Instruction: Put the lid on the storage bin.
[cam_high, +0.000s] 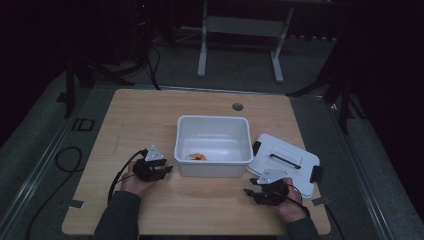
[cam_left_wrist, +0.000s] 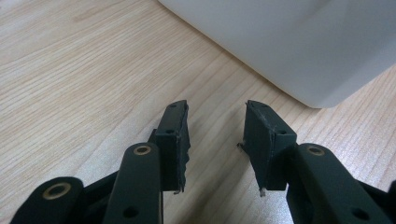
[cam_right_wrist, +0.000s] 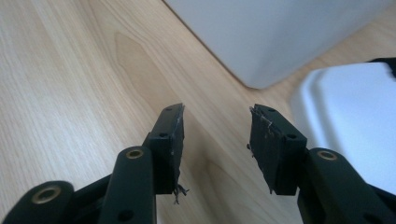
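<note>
1. Wooden table (cam_high: 150, 115), dark room: two grippers, jaws apart, both empty.
2. Left gripper (cam_high: 162, 169) near the one white bin (cam_high: 213, 146); right gripper (cam_high: 252, 192) beside its one lid (cam_high: 285, 155).
3. One small orange item (cam_high: 196, 156) lies inside the bin.

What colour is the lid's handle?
Black, on the white lid; its handle shows best in the high view.

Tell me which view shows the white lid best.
The high view: the white lid lies whole on the table, right of the white bin, with its dark handle and side clips visible. The right gripper view catches just a blurred rounded corner of it past the open right gripper. The left gripper view looks at the bin's wall instead.
</note>
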